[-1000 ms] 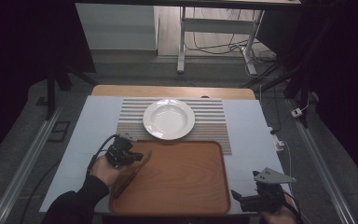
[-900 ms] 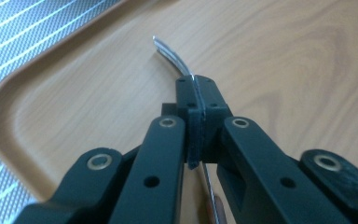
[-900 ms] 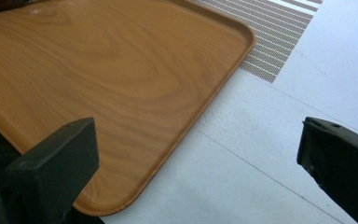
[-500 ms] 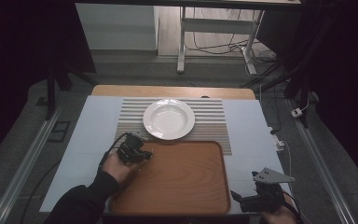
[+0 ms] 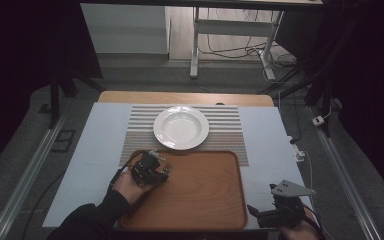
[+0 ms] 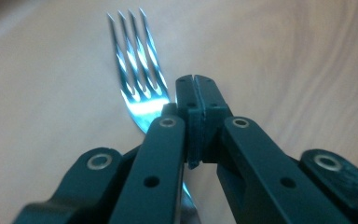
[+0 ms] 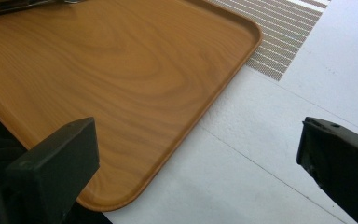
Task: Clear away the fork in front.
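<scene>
My left gripper (image 5: 156, 169) hangs low over the near-left part of the wooden tray (image 5: 200, 195), shut on a metal fork (image 5: 165, 165). In the left gripper view the jaws meet tip to tip (image 6: 196, 88), and the fork (image 6: 135, 70) runs out from under them, tines pointing away over the tray's wood (image 6: 284, 56). My right gripper (image 5: 275, 215) sits at the table's near right edge beside the tray. Its jaws (image 7: 196, 154) stand wide apart with nothing between them, over the tray's corner (image 7: 121, 70) and the white tabletop (image 7: 261, 177).
A white deep plate (image 5: 181, 127) rests on a striped placemat (image 5: 230, 130) just beyond the tray. White table surface (image 5: 95, 150) lies to either side. Cables trail from both grippers, and dark floor and table legs lie beyond the far edge.
My left gripper has moved right, from the tray's left rim to over the tray, and a little lower, with the fork still in it. The right gripper has stayed put.
</scene>
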`<action>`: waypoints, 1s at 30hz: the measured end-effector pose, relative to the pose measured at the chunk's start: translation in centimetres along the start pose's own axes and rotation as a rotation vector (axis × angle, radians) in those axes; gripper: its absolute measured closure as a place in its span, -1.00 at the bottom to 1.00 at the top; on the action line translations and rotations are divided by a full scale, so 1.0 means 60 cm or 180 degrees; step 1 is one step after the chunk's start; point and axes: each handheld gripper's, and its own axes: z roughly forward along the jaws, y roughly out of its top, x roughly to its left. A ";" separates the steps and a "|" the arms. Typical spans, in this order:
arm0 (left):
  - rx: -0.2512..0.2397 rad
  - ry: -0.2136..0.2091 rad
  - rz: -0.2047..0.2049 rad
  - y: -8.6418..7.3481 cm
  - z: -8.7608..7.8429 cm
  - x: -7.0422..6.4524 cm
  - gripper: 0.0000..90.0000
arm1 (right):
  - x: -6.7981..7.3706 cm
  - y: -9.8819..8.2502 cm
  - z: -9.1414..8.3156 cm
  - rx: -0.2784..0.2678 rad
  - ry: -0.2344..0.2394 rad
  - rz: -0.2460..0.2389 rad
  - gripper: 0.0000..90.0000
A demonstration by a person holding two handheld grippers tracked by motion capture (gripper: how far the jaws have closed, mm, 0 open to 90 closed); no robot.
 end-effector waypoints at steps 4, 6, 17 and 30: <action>0.0053 -0.0020 -0.0033 -0.015 -0.001 0.000 0.99 | 0.000 0.000 0.000 -0.0007 0.0009 -0.0002 -1.00; 0.0056 0.0006 -0.0068 -0.021 -0.005 0.004 0.99 | 0.000 0.000 0.000 -0.0008 0.0012 -0.0005 -1.00; 0.0094 0.0146 -0.0309 -0.047 -0.028 0.035 0.99 | -0.001 0.000 0.001 0.0001 0.0030 0.0002 -1.00; 0.0112 0.0202 -0.0686 -0.082 -0.054 0.072 0.99 | -0.002 0.001 0.001 0.0010 0.0051 0.0010 -1.00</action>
